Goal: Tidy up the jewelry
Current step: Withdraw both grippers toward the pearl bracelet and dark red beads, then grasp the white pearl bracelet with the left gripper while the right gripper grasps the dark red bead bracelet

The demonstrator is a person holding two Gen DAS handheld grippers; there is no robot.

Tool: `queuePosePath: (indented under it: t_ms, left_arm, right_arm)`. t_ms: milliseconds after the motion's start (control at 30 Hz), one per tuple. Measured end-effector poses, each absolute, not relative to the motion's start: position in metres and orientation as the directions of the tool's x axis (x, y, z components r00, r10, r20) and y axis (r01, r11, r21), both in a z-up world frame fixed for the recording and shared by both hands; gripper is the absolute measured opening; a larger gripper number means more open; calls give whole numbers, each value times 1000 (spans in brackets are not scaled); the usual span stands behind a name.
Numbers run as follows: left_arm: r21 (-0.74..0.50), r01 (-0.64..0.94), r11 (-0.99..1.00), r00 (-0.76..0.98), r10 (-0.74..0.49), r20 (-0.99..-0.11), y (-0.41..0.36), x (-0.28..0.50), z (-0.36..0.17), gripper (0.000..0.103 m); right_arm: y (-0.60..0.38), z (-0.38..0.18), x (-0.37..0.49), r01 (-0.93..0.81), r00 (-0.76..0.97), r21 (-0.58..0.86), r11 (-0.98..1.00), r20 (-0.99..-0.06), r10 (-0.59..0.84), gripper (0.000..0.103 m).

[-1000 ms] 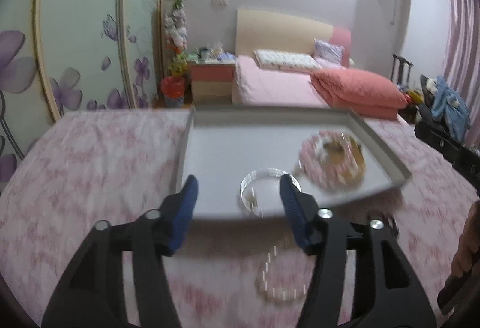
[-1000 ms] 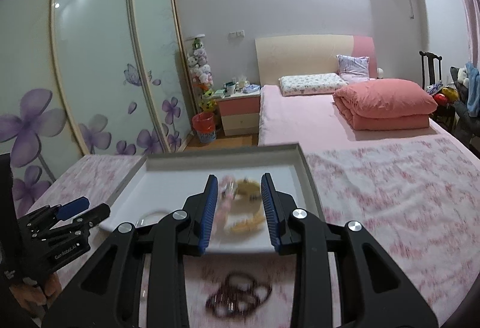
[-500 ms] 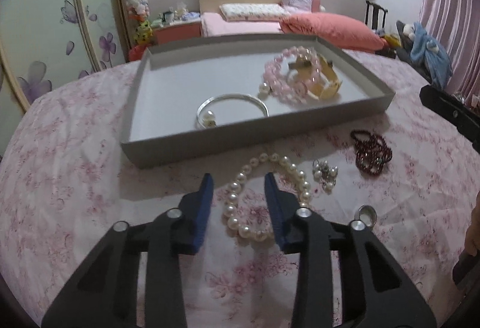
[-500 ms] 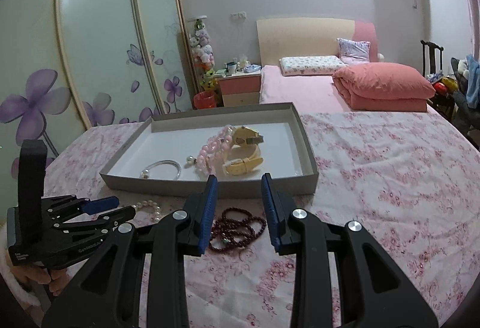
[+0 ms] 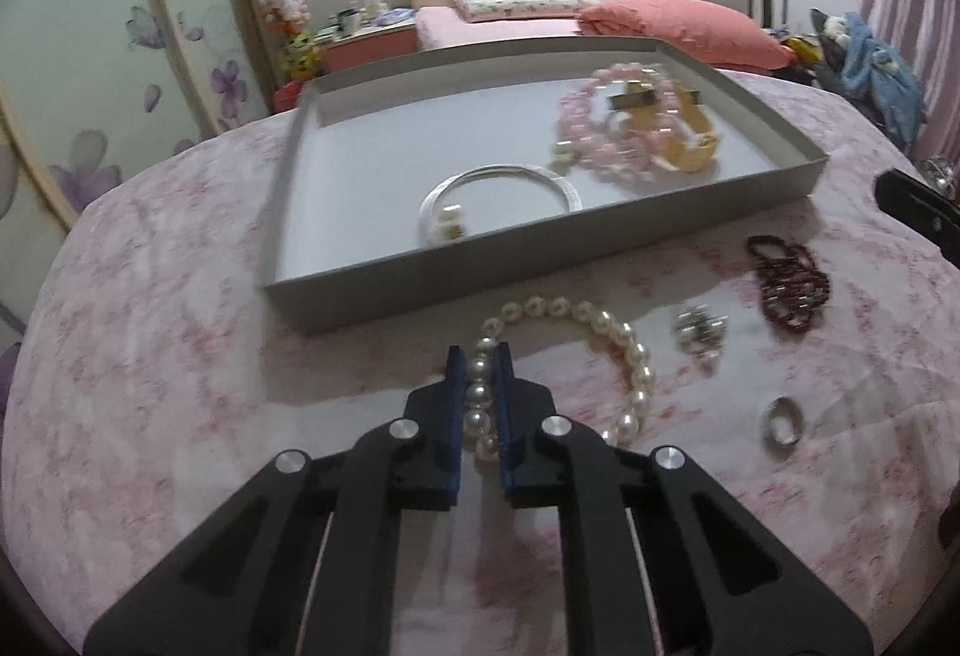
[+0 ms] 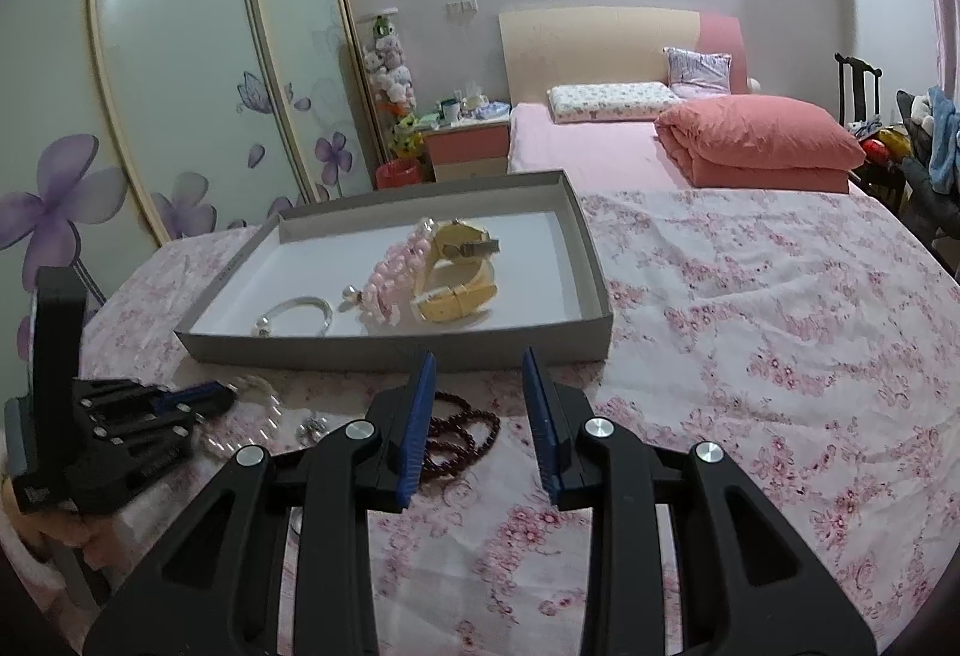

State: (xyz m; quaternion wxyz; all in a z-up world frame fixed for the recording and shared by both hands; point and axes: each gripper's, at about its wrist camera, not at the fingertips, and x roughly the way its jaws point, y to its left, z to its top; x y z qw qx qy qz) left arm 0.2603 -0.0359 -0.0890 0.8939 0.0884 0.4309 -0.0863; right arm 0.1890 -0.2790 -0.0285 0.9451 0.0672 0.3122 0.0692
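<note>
My left gripper (image 5: pixel 478 356) is shut on the near-left part of a pearl bracelet (image 5: pixel 606 326) that lies on the flowered bedcover in front of a grey tray (image 5: pixel 420 284). The tray holds a silver bangle (image 5: pixel 498 176), a pink bead bracelet (image 5: pixel 591 116) and a yellow watch (image 5: pixel 690 149). My right gripper (image 6: pixel 477 356) is open and hangs low over a dark red bead bracelet (image 6: pixel 462 428), whose beads lie partly between its fingers and partly under the left one. In the right wrist view the left gripper (image 6: pixel 225 395) is at the far left.
Right of the pearls lie a small silver cluster (image 5: pixel 699 329), the dark red bracelet (image 5: pixel 789 281) and a metal ring (image 5: pixel 783 419). Beyond the tray (image 6: pixel 396 344) are a bed with a folded pink quilt (image 6: pixel 756 134), a nightstand and a wardrobe with flower-patterned doors.
The left gripper came down from over the tray to the bedcover and closed on the pearl bracelet. The right gripper sank towards the dark red beads with its jaws unchanged.
</note>
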Motion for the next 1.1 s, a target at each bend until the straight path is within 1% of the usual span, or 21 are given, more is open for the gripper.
queuePosePath:
  t_ms: [133, 200, 333, 400, 500, 667, 767, 800, 833, 900, 933, 1000, 1100]
  left_arm:
    - [98, 164, 982, 616, -24, -788, -6, 257, -87, 11]
    - [103, 144, 984, 617, -8, -787, 4, 254, -86, 11]
    - [103, 129, 986, 622, 1, -783, 16, 249, -86, 11]
    - [109, 128, 986, 627, 5, -779, 16, 247, -86, 11]
    - [115, 126, 985, 628, 10, -778, 15, 245, -86, 11]
    - [102, 126, 987, 626, 1, -780, 15, 246, -86, 11]
    - [101, 126, 987, 626, 0, -780, 16, 245, -86, 11]
    - [100, 126, 987, 626, -1, -780, 16, 245, -86, 11]
    - [100, 126, 987, 626, -1, -780, 15, 245, -85, 11]
    - [98, 126, 987, 626, -2, -780, 15, 245, -85, 11]
    - [98, 126, 987, 626, -3, -780, 16, 245, -85, 11]
    - [96, 125, 988, 626, -3, -780, 16, 245, -85, 11]
    - [91, 122, 988, 625, -6, -780, 16, 244, -85, 11]
  right_arm:
    - [-278, -35, 191, -112, 766, 149, 982, -617, 181, 49]
    - [-273, -39, 191, -140, 748, 131, 981, -635, 192, 52]
    - [-262, -50, 196, -188, 702, 112, 976, -680, 213, 62]
    - [-255, -57, 200, -205, 672, 93, 974, -710, 209, 64]
    - [-247, -61, 206, -218, 646, 70, 973, -737, 198, 71]
    - [-234, -72, 220, -227, 601, 2, 974, -787, 142, 71]
    - [-233, -73, 230, -224, 592, 19, 974, -791, 152, 71]
    - [-233, -73, 232, -226, 593, 23, 974, -790, 156, 61]
    - [-232, -72, 233, -229, 596, 24, 973, -787, 160, 39]
    - [-230, -70, 232, -243, 598, 27, 970, -783, 172, 17]
    - [-230, -70, 231, -242, 596, 32, 970, -784, 174, 14]
    - [-233, -70, 225, -232, 602, 34, 972, -780, 171, 14]
    - [-241, -70, 213, -215, 600, 73, 974, -776, 191, 13]
